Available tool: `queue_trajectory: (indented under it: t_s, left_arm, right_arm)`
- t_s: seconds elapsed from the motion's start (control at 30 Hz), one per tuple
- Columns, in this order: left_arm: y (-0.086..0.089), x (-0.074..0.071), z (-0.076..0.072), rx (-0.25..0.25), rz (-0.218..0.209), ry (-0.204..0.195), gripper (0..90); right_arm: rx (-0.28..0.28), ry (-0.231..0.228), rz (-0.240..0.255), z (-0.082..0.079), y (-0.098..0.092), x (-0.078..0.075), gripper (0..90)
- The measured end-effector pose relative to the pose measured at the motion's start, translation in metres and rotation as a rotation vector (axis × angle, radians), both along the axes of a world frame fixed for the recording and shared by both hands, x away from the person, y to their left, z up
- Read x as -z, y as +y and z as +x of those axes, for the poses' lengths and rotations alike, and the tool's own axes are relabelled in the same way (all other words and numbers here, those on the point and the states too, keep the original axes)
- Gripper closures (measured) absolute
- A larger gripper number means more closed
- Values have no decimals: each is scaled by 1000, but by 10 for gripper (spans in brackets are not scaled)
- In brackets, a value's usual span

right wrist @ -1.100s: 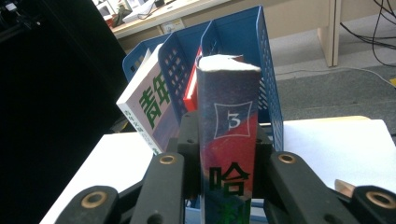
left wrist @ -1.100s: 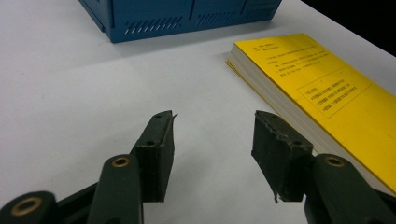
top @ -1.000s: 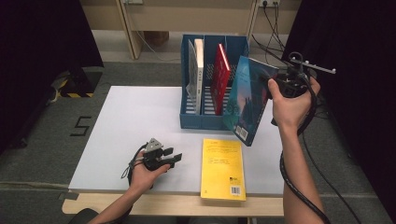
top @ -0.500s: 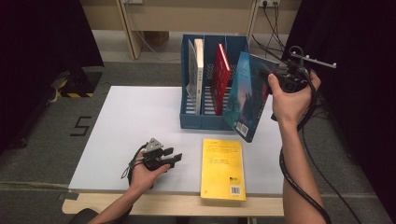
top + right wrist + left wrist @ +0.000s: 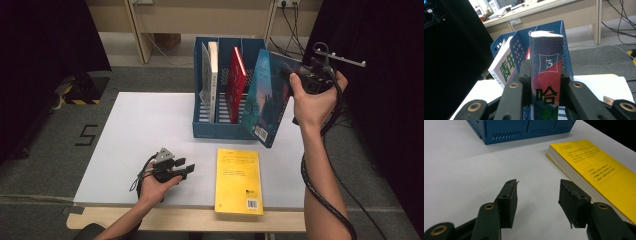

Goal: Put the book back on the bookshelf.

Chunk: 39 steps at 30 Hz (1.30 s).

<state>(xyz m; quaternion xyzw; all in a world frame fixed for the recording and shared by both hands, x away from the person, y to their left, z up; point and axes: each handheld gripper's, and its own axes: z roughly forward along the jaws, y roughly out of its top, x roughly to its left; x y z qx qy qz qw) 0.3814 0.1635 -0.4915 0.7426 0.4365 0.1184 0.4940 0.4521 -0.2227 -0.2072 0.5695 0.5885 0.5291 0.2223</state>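
Observation:
My right gripper (image 5: 295,77) is shut on a blue-covered book (image 5: 265,97), held tilted in the air beside the right end of the blue file rack (image 5: 215,131). In the right gripper view the book's spine (image 5: 546,75) stands clamped between both jaws, with the rack (image 5: 517,47) behind it. The rack holds a white book (image 5: 212,75) and a red book (image 5: 236,82). A yellow book (image 5: 238,181) lies flat on the white table (image 5: 140,130) near the front edge. My left gripper (image 5: 188,167) rests on the table left of the yellow book (image 5: 596,167), open with nothing between its fingers (image 5: 509,200).
The table's front edge runs just below the yellow book. Dark curtains hang at both sides. Cables (image 5: 290,20) trail on the floor behind the rack, and a wooden desk leg (image 5: 140,30) stands at the back.
The right hand has lifted the blue book slightly and tipped it closer to the rack. The left gripper has not moved.

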Motion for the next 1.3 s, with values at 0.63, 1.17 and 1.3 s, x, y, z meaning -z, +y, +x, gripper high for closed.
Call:
queue_trajectory:
  t_s: [0.63, 1.17, 1.3]
  left_arm:
    - [0, 0, 0, -1, 4, 2, 483]
    - [1, 1, 0, -3, -1, 1, 483]
    - [2, 1, 0, -4, 0, 0, 483]
  right_arm:
    - [42, -51, -31, 14, 9, -3, 750]
    - [68, -82, -78, 26, 20, -1, 750]
    - [74, -91, -89, 29, 23, -1, 750]
